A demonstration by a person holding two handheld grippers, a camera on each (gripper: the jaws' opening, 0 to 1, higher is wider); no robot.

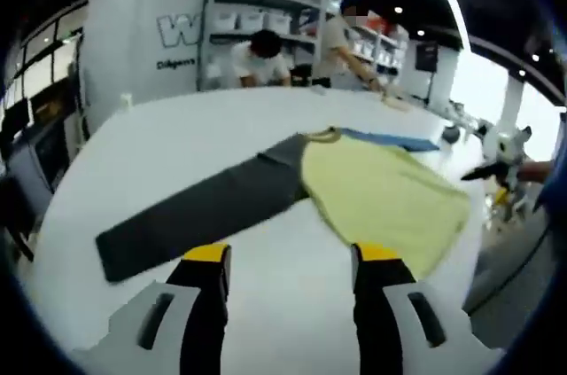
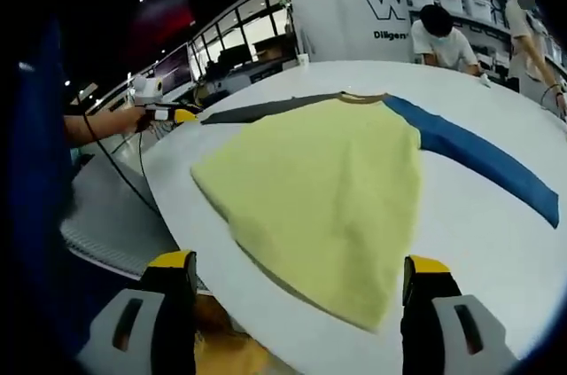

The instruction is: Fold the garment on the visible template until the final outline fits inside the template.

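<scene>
Garment (image 1: 372, 193) lies flat on white bench (image 1: 177, 140), unfolded w/ both sleeves out, left tool (image 1: 292, 260) and right tool (image 2: 301, 273) both wide open, gripping nothing (template not discernible), so I'd pinch the grey sleeve (image 1: 195, 211) near its cuff and fold inward smoothly.

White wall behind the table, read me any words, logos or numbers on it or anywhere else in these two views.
"W": large outlined letter on the white wall panel; the rest is cut off.
"Diligen": small dark line beneath it, cut off by a person's head; blurred in the left gripper view.
Nothing readable on the yellow shirt with grey and blue sleeves.
</scene>
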